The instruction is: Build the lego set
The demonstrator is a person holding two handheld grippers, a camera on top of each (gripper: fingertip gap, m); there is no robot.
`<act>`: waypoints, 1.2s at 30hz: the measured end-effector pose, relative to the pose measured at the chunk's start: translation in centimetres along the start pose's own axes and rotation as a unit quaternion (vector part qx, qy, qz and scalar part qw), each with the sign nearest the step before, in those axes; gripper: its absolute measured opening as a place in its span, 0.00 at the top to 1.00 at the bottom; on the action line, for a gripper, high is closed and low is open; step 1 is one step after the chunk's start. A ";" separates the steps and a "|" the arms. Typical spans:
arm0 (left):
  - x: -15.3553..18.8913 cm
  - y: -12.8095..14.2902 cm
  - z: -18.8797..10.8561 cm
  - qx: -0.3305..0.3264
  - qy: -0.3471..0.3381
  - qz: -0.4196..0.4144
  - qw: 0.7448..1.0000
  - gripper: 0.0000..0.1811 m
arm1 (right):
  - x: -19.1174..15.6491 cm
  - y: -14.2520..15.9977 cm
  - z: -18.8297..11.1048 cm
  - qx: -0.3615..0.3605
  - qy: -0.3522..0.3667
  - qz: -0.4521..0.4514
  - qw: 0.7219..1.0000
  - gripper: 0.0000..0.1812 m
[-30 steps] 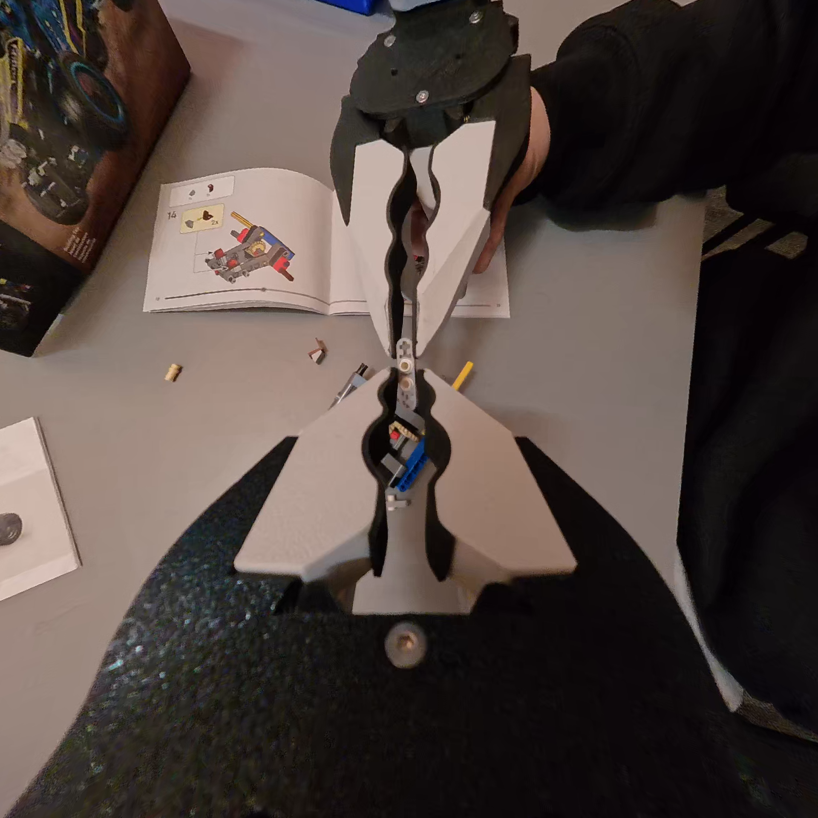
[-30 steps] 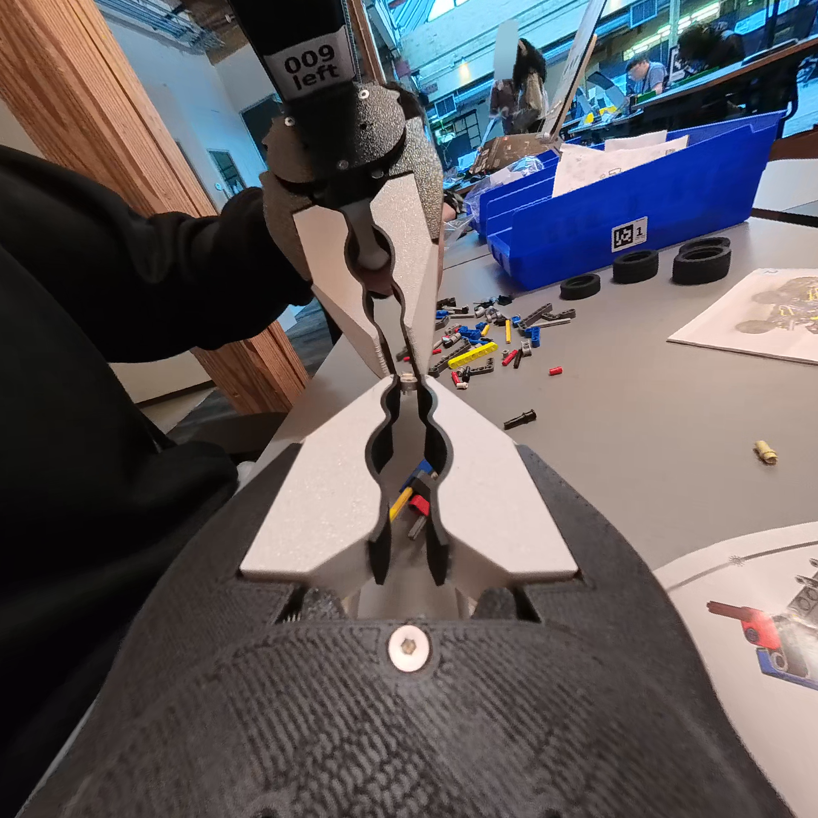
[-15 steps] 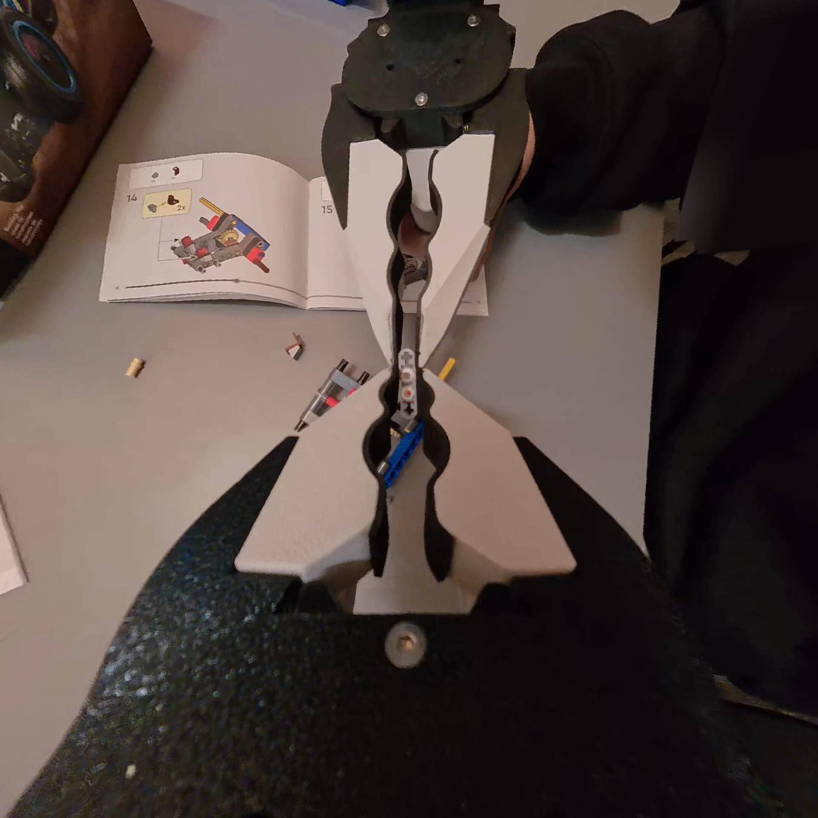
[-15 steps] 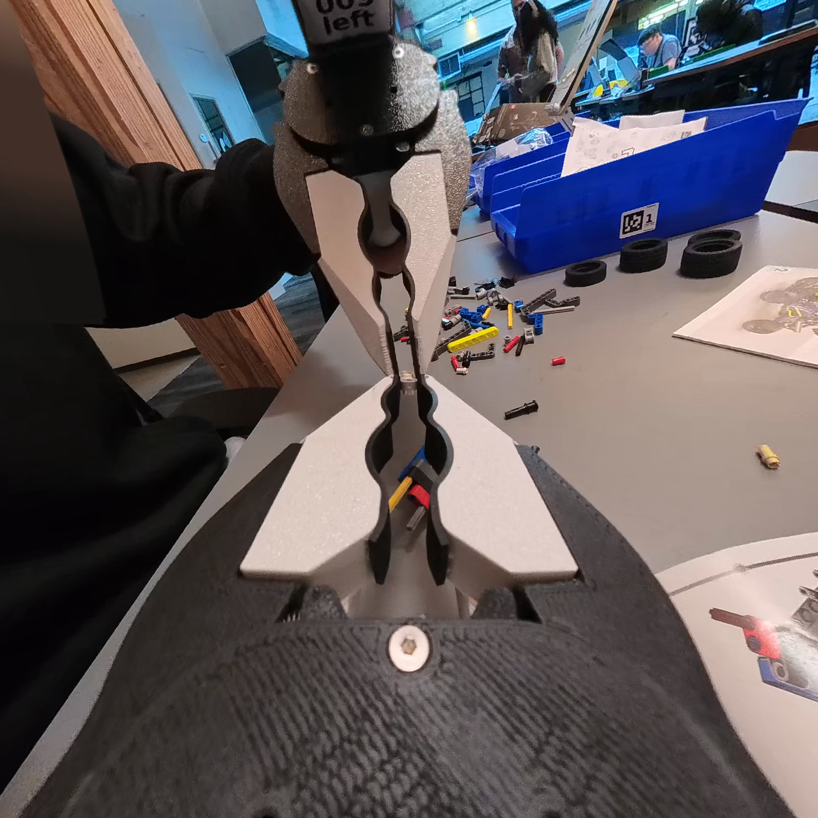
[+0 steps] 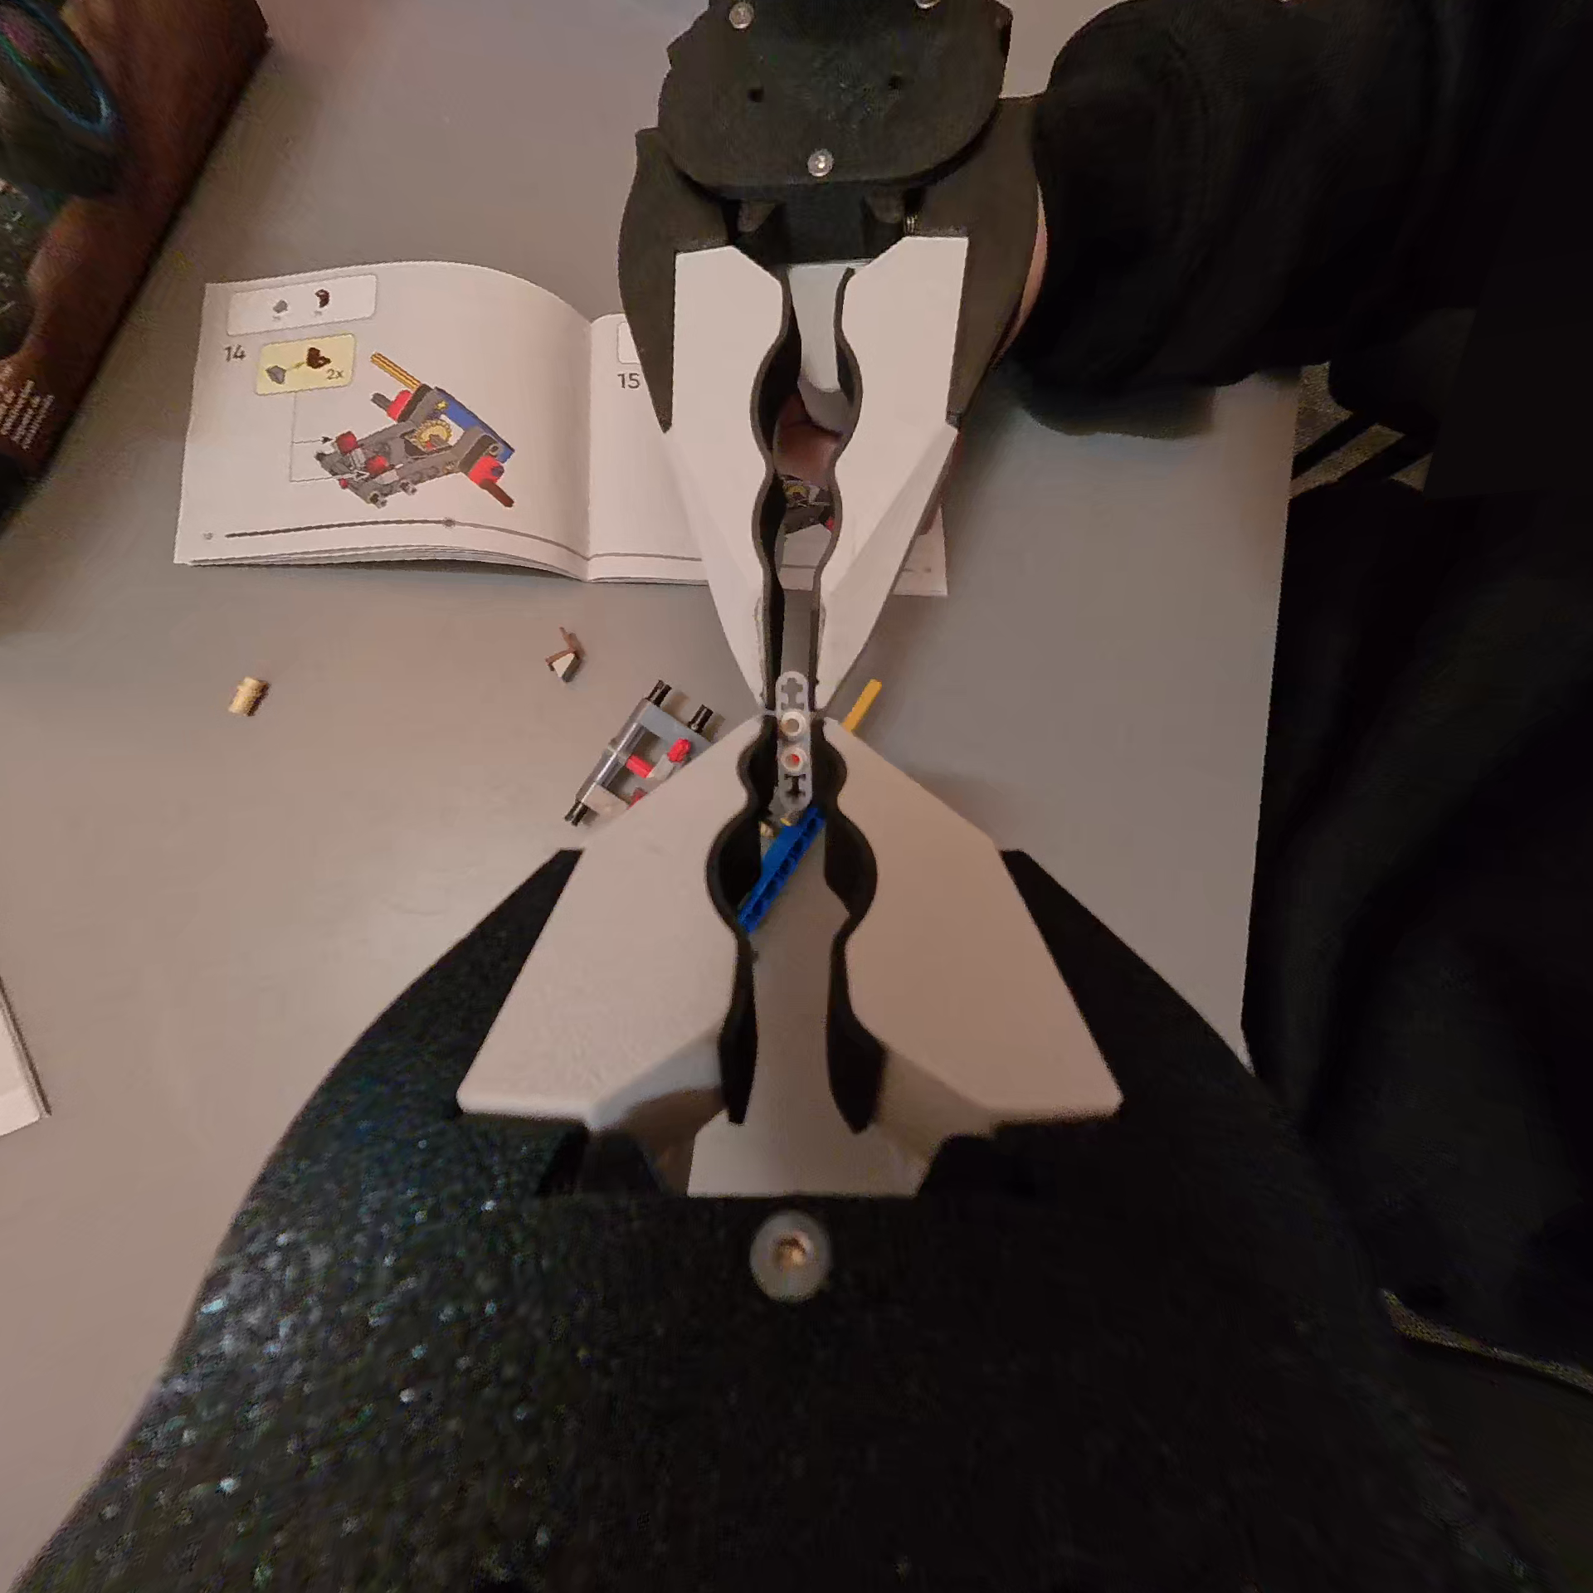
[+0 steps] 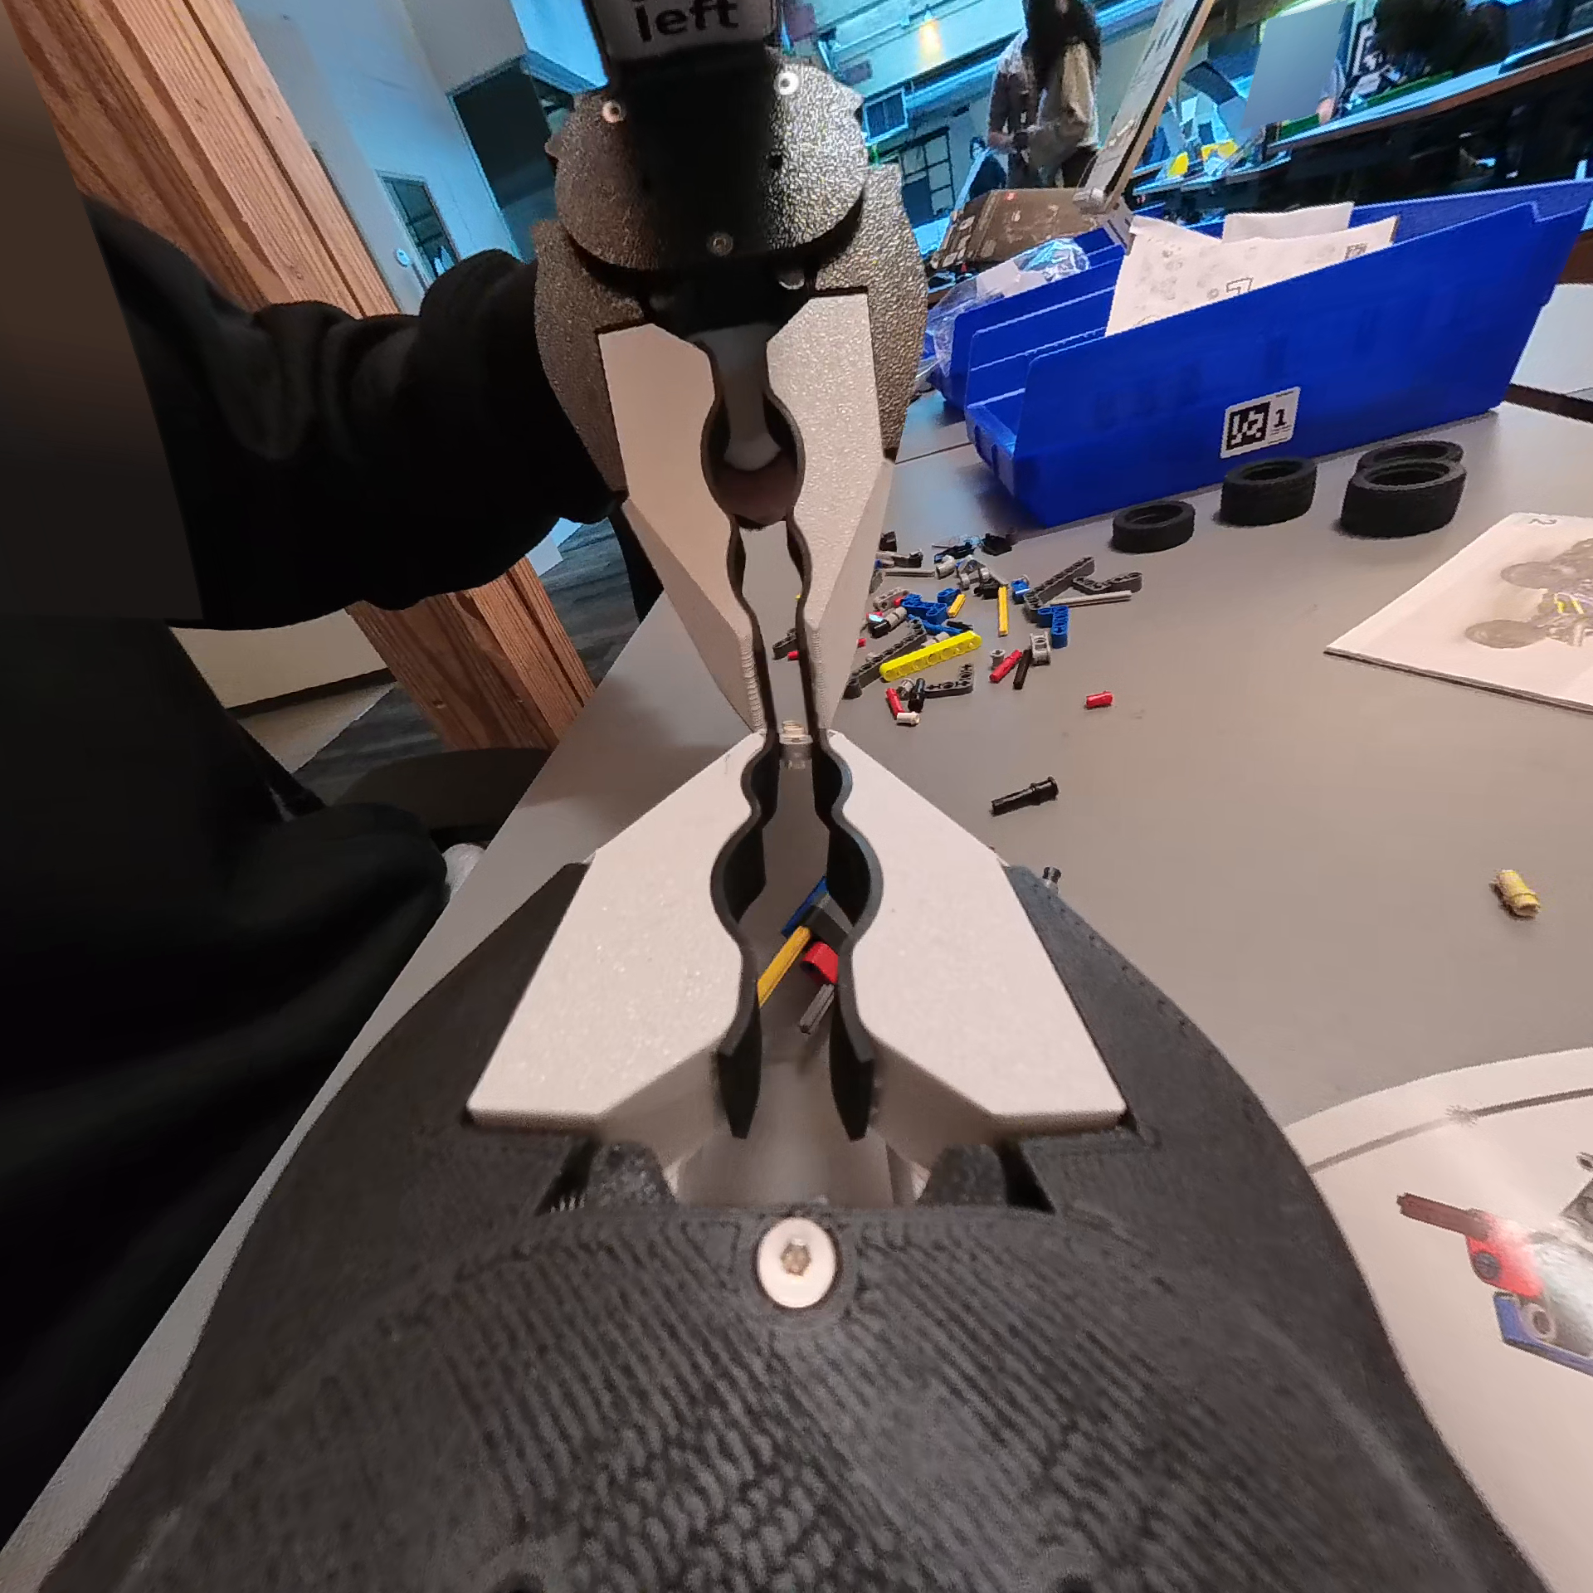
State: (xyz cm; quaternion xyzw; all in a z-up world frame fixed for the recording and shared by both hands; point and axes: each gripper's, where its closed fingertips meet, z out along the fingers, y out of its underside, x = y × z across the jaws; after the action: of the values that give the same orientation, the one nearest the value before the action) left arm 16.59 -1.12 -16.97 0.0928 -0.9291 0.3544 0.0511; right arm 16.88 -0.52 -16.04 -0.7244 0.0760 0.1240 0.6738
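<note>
On the grey table we see an open instruction booklet, and behind it in the right wrist view a blue bin with loose lego pieces in front. Above the table, our left gripper and right gripper meet tip to tip. Both are clamped on one light grey lego beam, part of a small grey, blue and red assembly.

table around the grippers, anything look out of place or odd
Nothing looks damaged. A tan peg, a small brown piece and a black pin lie apart from the main parts pile. A grey sub-assembly lies tilted beside the left gripper, which meets the right gripper tip to tip.
</note>
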 end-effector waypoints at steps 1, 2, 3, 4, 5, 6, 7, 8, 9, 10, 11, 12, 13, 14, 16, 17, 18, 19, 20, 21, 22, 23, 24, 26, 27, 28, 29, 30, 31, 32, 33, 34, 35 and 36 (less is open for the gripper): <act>0.0 0.0 0.0 0.000 -0.001 0.000 1.000 0.97 | 0.0 0.0 0.0 0.000 0.001 0.001 1.000 0.97; 0.0 0.0 0.0 -0.002 0.000 0.000 1.000 0.97 | 0.0 0.0 0.0 -0.001 -0.001 0.001 1.000 0.97; 0.0 0.1 0.1 -0.003 -0.001 0.000 1.000 0.97 | 0.0 0.0 0.0 -0.002 0.000 0.000 1.000 0.97; 0.0 0.1 0.1 -0.004 -0.001 0.000 1.000 0.97 | 0.0 0.1 0.0 -0.002 0.001 0.000 1.000 0.97; 0.0 0.1 0.1 -0.004 0.000 -0.002 1.000 0.97 | 0.0 0.0 0.0 -0.001 0.000 0.000 1.000 0.97; 0.0 0.1 0.2 -0.003 0.001 -0.003 1.000 0.97 | 0.0 0.0 0.0 0.000 -0.001 0.001 1.000 0.97; 0.0 0.2 0.2 -0.002 0.001 -0.003 1.000 0.97 | 0.0 0.0 0.0 -0.001 -0.002 0.002 1.000 0.97; -0.1 0.2 0.2 -0.003 -0.001 -0.001 1.000 0.97 | 0.0 0.1 0.0 -0.003 -0.001 0.001 1.000 0.97; -0.2 0.3 0.2 -0.005 -0.003 -0.001 1.000 0.97 | 0.0 0.1 0.1 -0.004 0.002 -0.001 1.000 0.97; -0.2 0.3 0.2 -0.006 -0.006 0.000 1.000 0.97 | 0.0 0.1 0.1 -0.005 0.005 -0.002 1.000 0.97; -0.2 0.3 0.2 -0.006 -0.010 0.000 1.000 0.98 | 0.1 0.1 0.1 -0.004 0.007 -0.001 1.000 0.97; -0.2 0.3 0.2 -0.005 -0.012 -0.002 1.000 0.97 | 0.1 0.1 0.1 -0.005 0.007 0.000 1.000 0.97; -0.3 0.4 0.2 -0.008 -0.015 -0.010 1.000 0.98 | 0.2 0.2 0.0 -0.010 0.009 -0.004 1.000 0.97; -0.8 0.7 0.2 -0.015 -0.025 -0.023 0.999 0.98 | 0.6 0.5 -0.2 -0.022 0.025 -0.019 0.999 0.96; -1.8 1.4 0.1 -0.019 -0.042 -0.058 0.997 0.98 | 1.9 1.4 -0.9 -0.068 0.072 -0.080 0.992 0.97; -2.2 1.6 0.0 -0.016 -0.042 -0.085 0.995 0.98 | 2.5 2.3 -1.2 -0.104 0.091 -0.117 0.983 0.99; -2.4 1.8 0.1 -0.011 -0.035 -0.113 0.993 0.97 | 3.0 3.0 -1.4 -0.136 0.110 -0.151 0.973 0.99; -2.5 2.0 0.3 -0.007 -0.027 -0.141 0.990 0.97 | 3.3 3.5 -1.4 -0.153 0.123 -0.178 0.964 0.97; -2.6 2.3 0.5 -0.005 -0.021 -0.165 0.986 0.97 | 3.5 3.7 -1.1 -0.156 0.131 -0.195 0.959 0.95; -2.6 2.5 0.8 -0.005 -0.012 -0.186 0.982 0.97 | 3.5 3.7 -0.8 -0.156 0.138 -0.209 0.956 0.94; -2.7 2.8 1.1 -0.006 -0.007 -0.205 0.979 0.97 | 3.6 3.9 -0.6 -0.162 0.143 -0.230 0.949 0.93; -2.8 3.1 1.3 -0.008 -0.007 -0.219 0.976 0.97 | 3.7 4.0 -0.5 -0.166 0.151 -0.259 0.940 0.93; -2.9 3.4 1.5 -0.011 -0.007 -0.228 0.974 0.97 | 3.8 4.1 -0.4 -0.170 0.156 -0.285 0.930 0.95; -3.4 3.9 1.7 -0.014 -0.011 -0.249 0.968 0.97 | 3.9 5.1 -0.2 -0.198 0.155 -0.314 0.916 0.97; -3.5 4.1 1.8 -0.013 -0.010 -0.258 0.966 0.97 | 4.0 5.5 -0.1 -0.211 0.155 -0.322 0.910 0.99; -3.7 4.2 1.9 -0.010 -0.008 -0.268 0.963 0.98 | 4.1 5.8 0.1 -0.221 0.157 -0.331 0.904 0.99; -3.8 4.3 2.0 -0.010 -0.007 -0.278 0.960 0.98 | 4.1 6.1 0.2 -0.229 0.158 -0.339 0.899 0.98; -3.9 4.5 2.1 -0.011 -0.004 -0.286 0.958 0.98 | 4.2 6.3 0.3 -0.235 0.162 -0.345 0.894 0.96; -4.0 4.6 2.2 -0.010 -0.003 -0.291 0.957 0.98 | 4.5 6.3 0.4 -0.239 0.174 -0.351 0.889 0.95; -4.0 4.6 2.3 -0.009 -0.002 -0.296 0.955 0.98 | 4.6 6.3 0.5 -0.239 0.179 -0.357 0.885 0.95; -4.0 4.8 2.3 -0.012 -0.002 -0.298 0.954 0.98 | 4.5 6.2 0.6 -0.237 0.180 -0.364 0.882 0.96; -4.1 4.9 2.4 -0.013 -0.005 -0.300 0.954 0.98 | 4.6 6.0 0.7 -0.236 0.189 -0.371 0.878 0.96; -4.2 5.0 2.4 -0.013 -0.007 -0.301 0.953 0.98 | 4.7 5.8 0.6 -0.238 0.195 -0.377 0.873 0.93; -4.2 5.0 2.4 -0.012 -0.006 -0.302 0.953 0.98 | 4.7 5.8 0.6 -0.240 0.195 -0.379 0.872 0.93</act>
State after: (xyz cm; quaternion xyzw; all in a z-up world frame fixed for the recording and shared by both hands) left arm 19.56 1.55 -22.66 0.3711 -0.8619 0.3110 0.1509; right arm 19.75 -0.14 -22.93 -0.8466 -0.1068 -0.2704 0.4458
